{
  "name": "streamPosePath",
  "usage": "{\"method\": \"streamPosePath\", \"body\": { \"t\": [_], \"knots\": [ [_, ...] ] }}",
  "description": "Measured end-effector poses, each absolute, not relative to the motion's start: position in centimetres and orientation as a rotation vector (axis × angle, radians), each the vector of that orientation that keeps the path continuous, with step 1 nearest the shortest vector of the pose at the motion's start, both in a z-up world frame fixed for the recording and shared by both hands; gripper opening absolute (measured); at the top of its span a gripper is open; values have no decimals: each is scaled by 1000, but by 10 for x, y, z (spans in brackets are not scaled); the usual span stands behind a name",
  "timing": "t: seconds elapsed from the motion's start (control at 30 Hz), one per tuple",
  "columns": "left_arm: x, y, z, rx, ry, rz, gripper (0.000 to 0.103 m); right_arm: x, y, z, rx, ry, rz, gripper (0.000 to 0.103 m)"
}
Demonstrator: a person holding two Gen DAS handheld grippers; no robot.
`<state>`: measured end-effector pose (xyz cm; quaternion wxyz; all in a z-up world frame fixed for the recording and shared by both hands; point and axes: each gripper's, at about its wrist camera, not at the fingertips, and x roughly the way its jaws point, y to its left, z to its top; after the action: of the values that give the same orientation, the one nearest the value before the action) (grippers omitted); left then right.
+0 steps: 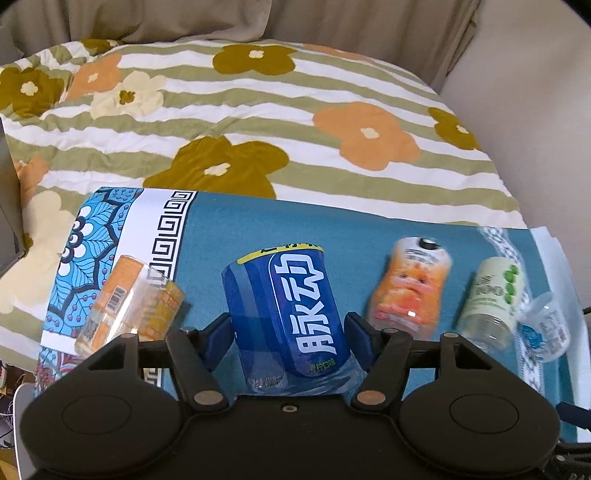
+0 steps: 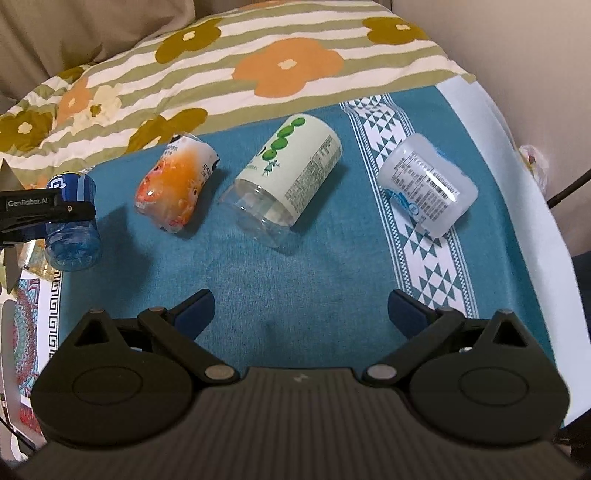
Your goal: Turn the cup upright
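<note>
Several cut-bottle cups lie on their sides on a teal cloth [image 2: 295, 277]. My left gripper [image 1: 288, 328] is shut on the blue cup [image 1: 288, 306], its fingers on both sides of the cup; the cup also shows in the right wrist view [image 2: 72, 221], tilted and held off the cloth. An orange-labelled cup [image 1: 133, 306] lies to its left. An orange cartoon cup [image 2: 177, 184], a white cup with green dots [image 2: 288, 173] and a clear cup with a blue label [image 2: 428, 188] lie to its right. My right gripper [image 2: 301, 314] is open and empty over bare cloth in front of them.
The teal cloth lies on a striped floral bedspread [image 1: 258, 110]. Beige curtain [image 1: 332, 18] and wall stand behind. The cloth's front edge and a table edge show at the right [image 2: 546, 258].
</note>
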<state>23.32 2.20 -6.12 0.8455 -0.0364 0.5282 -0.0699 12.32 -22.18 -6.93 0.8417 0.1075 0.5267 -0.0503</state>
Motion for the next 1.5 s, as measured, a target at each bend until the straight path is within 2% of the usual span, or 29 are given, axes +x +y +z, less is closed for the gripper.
{"method": "streamPosePath", "body": {
  "t": [0.4, 0.83, 1.13, 1.2, 1.27, 1.33, 1.5],
  "knots": [
    [159, -27, -36, -64, 1100, -213, 69, 83, -252, -51, 184, 1055, -50, 103],
    [94, -85, -83, 8, 1206, -293, 69, 38, -286, -76, 128, 1096, 5, 103],
    [93, -94, -101, 54, 1188, -288, 70, 29, -287, -89, 113, 1111, 36, 103],
    [93, -96, -101, 71, 1178, -284, 72, 29, -287, -89, 110, 1111, 42, 103],
    [93, -96, -102, 80, 1175, -274, 83, 29, -287, -89, 110, 1111, 44, 103],
    [92, -96, -102, 78, 1172, -273, 86, 29, -288, -89, 109, 1110, 45, 103],
    [92, -97, -101, 86, 1174, -259, 88, 28, -290, -88, 112, 1107, 46, 103]
  ]
}}
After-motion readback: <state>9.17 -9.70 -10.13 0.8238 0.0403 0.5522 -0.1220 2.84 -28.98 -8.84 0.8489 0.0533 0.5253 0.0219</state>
